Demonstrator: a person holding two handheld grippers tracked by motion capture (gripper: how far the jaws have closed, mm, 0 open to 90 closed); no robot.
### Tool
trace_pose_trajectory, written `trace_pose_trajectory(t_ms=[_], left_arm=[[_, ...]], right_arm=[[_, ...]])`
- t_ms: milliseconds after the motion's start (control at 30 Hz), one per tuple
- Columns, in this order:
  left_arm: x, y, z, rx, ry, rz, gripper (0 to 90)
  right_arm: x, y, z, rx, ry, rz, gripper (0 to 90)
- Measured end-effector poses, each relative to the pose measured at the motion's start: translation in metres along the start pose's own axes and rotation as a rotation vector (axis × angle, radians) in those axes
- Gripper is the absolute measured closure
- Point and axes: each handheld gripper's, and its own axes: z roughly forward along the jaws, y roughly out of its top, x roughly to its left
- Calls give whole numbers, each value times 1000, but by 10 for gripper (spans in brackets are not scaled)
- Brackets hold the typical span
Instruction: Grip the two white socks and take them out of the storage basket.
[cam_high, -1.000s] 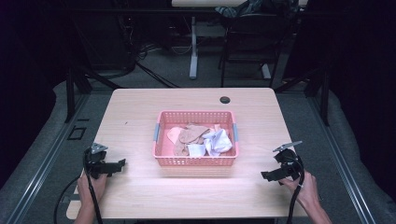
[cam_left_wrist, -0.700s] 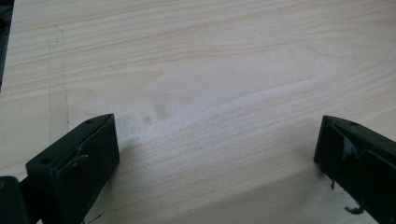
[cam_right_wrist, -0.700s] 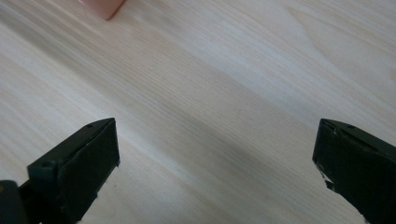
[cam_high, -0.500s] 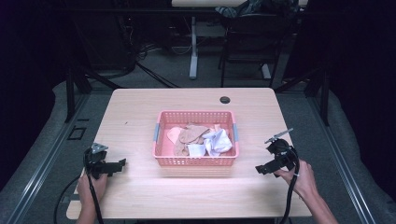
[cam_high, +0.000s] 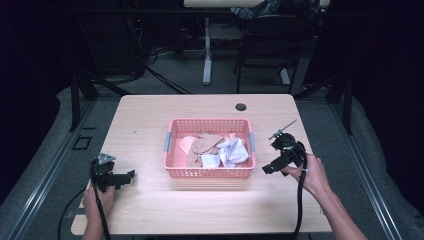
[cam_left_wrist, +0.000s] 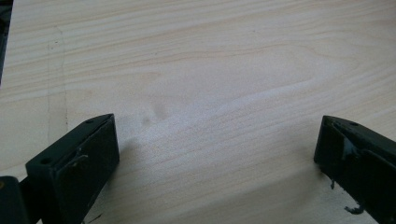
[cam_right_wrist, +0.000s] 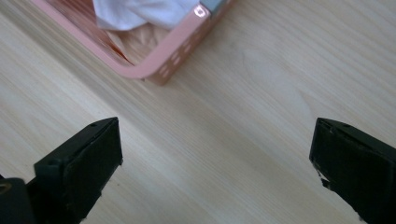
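A pink plastic basket stands at the middle of the wooden table, holding crumpled white cloth and tan cloth. My left gripper rests near the table's front left, open, its jaws wide apart over bare wood. My right gripper hovers just right of the basket, open and empty. In the right gripper view, the basket's corner lies ahead of the jaws, with white cloth inside it.
A small black round object sits near the table's far edge. Beyond the table stand dark desk legs and cables on a grey floor. A grey clip marks the basket's short side.
My right gripper has moved left and forward, closer to the basket's right side. My left gripper has stayed where it was.
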Motion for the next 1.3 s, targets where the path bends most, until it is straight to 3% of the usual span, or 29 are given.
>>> trace_pose_trajectory(t_ms=[233,267,400,533,1100,1300], left_arm=[[0,0,0,2,0,2,0],[0,0,0,0,0,0,0],[0,0,0,2,0,3,0],[0,0,0,0,0,0,0],[0,0,0,0,0,0,0],[0,0,0,2,0,2,0]], right_arm=[[9,29,-3,16,14,-35,24],[12,33,-1,-10,11,-25,32],[20,48,-1,-20,12,-46,42],[25,62,4,1,30,-63,42],[41,99,37,23,48,-61,144],[43,107,49,56,39,-58,186]])
